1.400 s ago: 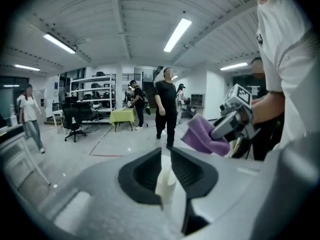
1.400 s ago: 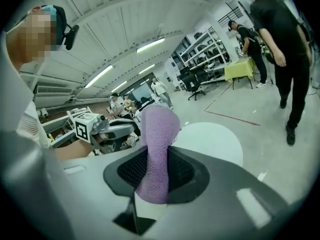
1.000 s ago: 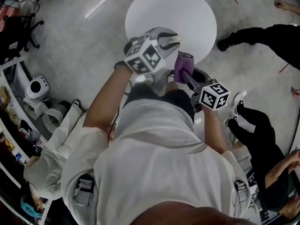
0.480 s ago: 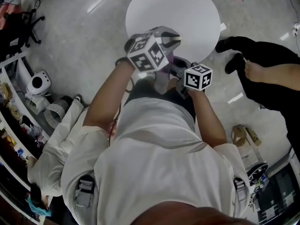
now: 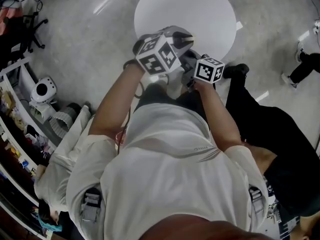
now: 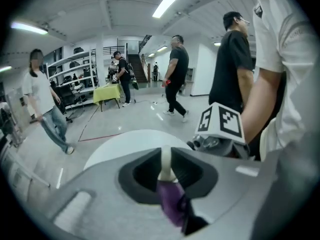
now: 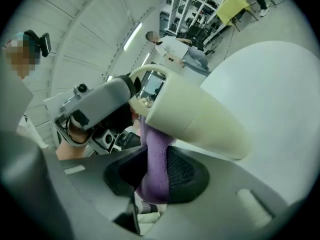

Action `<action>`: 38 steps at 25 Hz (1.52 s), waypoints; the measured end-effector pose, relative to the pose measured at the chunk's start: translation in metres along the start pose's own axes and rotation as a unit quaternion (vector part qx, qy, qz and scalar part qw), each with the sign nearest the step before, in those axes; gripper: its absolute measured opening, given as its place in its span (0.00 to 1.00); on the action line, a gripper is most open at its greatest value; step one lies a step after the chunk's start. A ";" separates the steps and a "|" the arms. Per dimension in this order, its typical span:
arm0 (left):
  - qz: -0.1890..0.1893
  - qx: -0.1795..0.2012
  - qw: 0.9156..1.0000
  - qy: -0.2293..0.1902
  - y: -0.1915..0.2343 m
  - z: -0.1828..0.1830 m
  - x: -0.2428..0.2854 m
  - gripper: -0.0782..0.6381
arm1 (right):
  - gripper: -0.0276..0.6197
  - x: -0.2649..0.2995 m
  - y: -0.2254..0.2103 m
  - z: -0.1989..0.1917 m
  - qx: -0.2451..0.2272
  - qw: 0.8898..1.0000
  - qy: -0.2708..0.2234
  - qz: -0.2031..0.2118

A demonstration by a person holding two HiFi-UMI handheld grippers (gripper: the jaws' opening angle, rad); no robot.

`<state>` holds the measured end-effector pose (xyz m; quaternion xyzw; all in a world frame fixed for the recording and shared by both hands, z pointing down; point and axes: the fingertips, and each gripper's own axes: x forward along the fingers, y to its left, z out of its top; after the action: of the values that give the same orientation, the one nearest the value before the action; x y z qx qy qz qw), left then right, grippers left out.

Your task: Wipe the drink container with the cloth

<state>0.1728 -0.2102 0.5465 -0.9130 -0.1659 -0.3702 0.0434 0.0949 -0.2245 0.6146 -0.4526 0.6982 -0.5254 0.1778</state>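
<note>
Two grippers. The left gripper [image 6: 166, 160] had just been closing its jaws, which were clamped on one drink container [image 7: 200, 119], cream, smooth and tapered. The right gripper [image 7: 156, 179] pinched one cloth [image 7: 152, 151], purple and fuzzy, pressed against the container just ahead. One round white table [image 5: 185, 6] lay beyond. The right's marker cube [image 6: 222, 124] crowded the left's right side.

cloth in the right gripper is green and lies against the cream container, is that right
Not quite: the cloth is purple, not green. The right gripper view shows it clamped in the right gripper and lying against the cream container.
</note>
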 end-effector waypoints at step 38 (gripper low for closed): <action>-0.022 -0.028 0.999 -0.022 -0.003 -0.004 0.000 0.19 | 0.20 -0.105 -0.035 0.018 0.228 0.928 -0.263 -0.137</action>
<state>0.1691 -0.2085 0.5493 -0.9180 -0.1759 -0.3554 0.0057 0.1788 -0.1501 0.6147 -0.6132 0.4193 -0.5515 0.3796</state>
